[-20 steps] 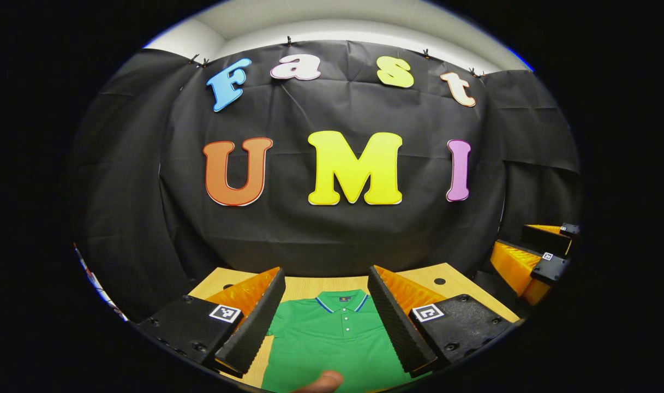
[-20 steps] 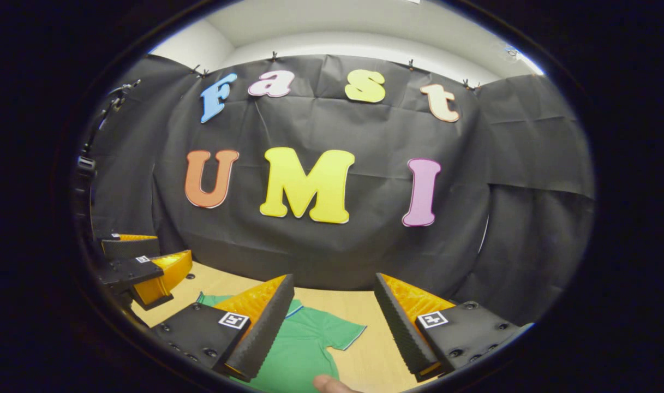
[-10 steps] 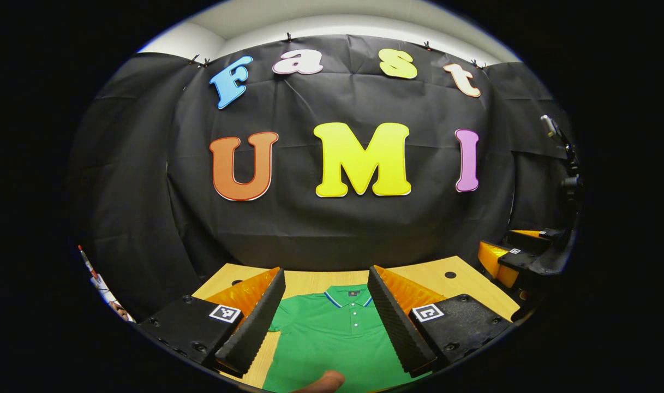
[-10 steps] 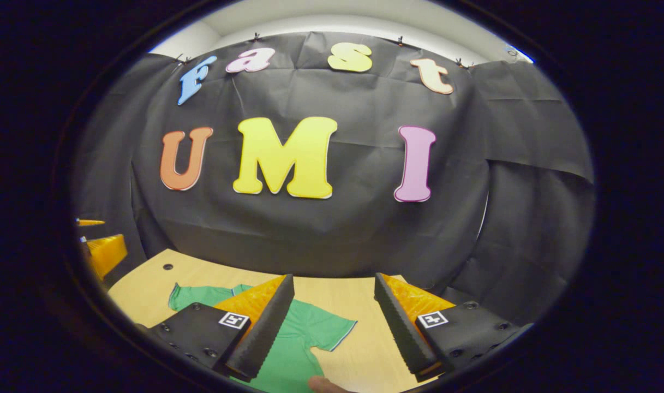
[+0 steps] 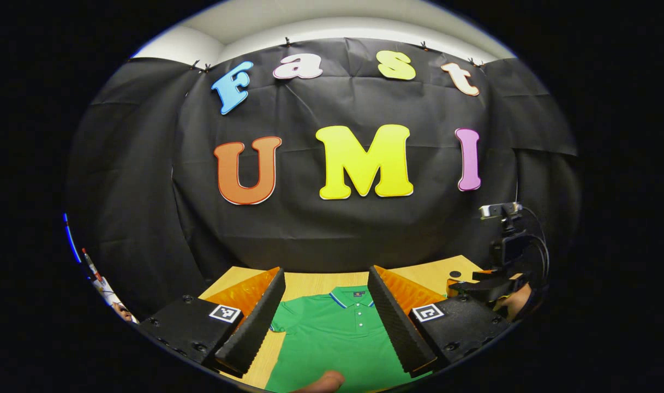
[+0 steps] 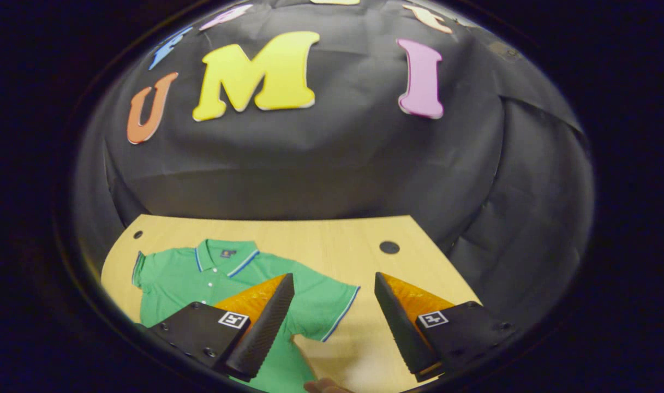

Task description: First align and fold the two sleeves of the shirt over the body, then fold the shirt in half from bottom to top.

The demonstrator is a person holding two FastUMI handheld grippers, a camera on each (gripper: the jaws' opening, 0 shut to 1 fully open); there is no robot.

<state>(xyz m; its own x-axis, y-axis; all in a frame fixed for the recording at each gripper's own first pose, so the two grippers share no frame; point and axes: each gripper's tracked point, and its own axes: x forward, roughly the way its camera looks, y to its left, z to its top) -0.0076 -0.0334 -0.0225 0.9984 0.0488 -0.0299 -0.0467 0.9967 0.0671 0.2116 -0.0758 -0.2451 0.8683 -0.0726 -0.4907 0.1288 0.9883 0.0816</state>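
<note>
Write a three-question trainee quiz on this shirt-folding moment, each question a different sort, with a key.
1. True or false: the right gripper is shut on a sleeve of the green polo shirt.
2. Multiple choice: the shirt lies on the wooden table with its sleeves A) both folded over the body, B) spread out flat, C) hanging off the edge.
3. Fill in: between the left gripper's open fingers you see the shirt's ____ and button placket.

Key: 1 false; 2 B; 3 collar.
</note>
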